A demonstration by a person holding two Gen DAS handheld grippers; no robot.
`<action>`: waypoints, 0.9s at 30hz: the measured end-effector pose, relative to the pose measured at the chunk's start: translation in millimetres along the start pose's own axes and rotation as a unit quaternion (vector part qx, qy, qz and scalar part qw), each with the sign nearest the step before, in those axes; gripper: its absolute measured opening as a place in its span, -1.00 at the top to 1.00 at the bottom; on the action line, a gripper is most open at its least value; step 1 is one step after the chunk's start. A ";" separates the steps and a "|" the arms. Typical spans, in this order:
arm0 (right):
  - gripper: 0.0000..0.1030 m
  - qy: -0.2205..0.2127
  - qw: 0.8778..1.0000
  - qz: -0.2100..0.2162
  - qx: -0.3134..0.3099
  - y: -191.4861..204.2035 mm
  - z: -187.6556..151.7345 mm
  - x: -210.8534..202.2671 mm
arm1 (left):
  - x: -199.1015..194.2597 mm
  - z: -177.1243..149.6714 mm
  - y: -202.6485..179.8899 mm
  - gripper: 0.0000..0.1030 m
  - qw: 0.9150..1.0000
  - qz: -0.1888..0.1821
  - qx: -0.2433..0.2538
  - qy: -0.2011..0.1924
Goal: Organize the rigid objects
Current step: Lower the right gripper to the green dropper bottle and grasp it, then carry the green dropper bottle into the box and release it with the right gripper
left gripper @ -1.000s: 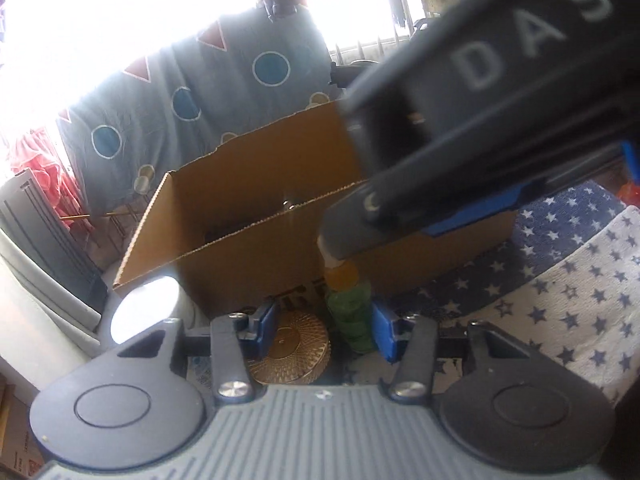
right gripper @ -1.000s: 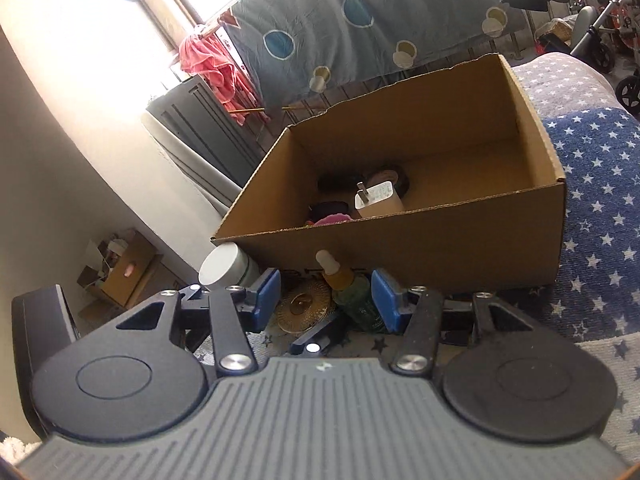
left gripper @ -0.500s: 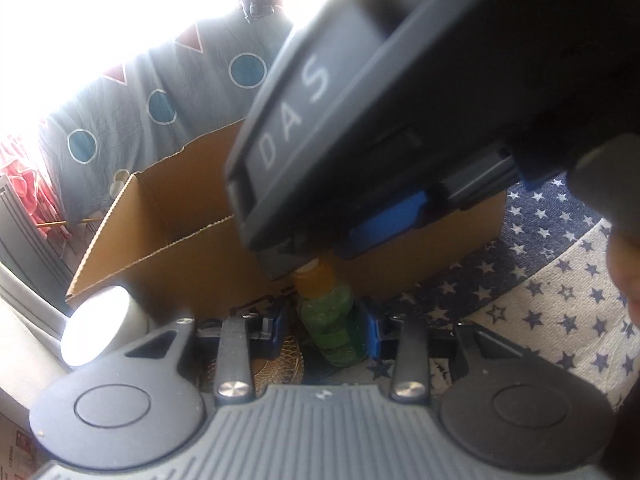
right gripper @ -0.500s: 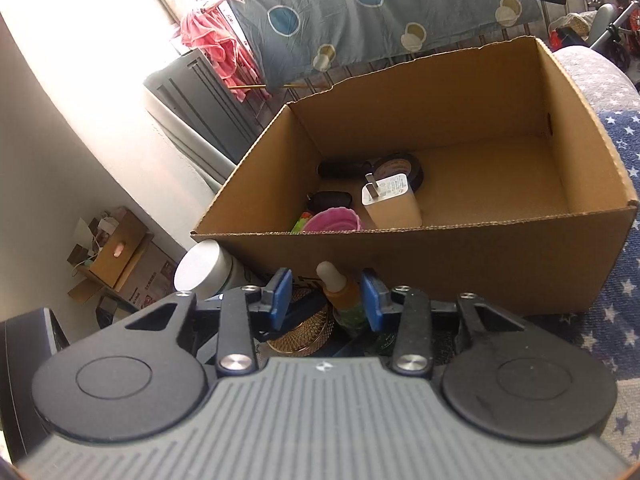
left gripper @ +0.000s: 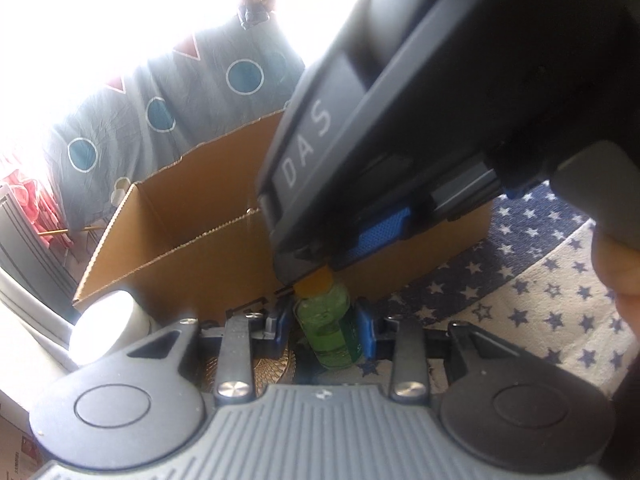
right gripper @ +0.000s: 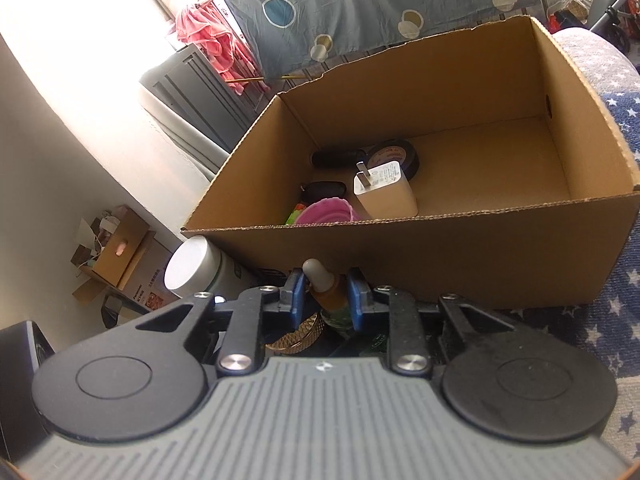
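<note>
Near the cardboard box (right gripper: 460, 268), the right gripper (right gripper: 327, 296) clamps the dropper bottle (left gripper: 326, 320) by its orange neck while the left gripper (left gripper: 325, 330), jaws closing, presses on its green body.

Your left gripper (left gripper: 325, 326) and right gripper (right gripper: 327, 294) match: ribbed grey housing, two black round discs, black linkage arms with silver screws, and blue textured pads. On the right one's dark casing, white letters spell "DAS".
</note>
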State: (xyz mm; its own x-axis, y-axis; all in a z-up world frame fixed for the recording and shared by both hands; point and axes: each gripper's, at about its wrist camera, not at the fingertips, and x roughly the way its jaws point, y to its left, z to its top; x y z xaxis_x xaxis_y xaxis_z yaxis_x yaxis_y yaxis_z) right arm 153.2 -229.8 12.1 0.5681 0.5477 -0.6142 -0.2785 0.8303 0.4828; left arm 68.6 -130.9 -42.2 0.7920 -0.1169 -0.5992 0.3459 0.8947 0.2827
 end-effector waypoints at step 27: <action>0.64 -0.020 0.998 0.010 -0.052 5.6 154.6 -67.2 | 26.8 140.5 47.0 0.33 0.998 -0.032 -0.050 -0.012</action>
State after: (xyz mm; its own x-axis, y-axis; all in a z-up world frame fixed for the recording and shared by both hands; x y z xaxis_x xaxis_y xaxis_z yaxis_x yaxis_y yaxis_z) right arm 233.2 -277.9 152.6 0.5918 0.5609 -0.5789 -0.3674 0.8269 0.4256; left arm 176.8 -152.6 60.3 0.7819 -0.1845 -0.5954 0.3449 0.9237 0.1668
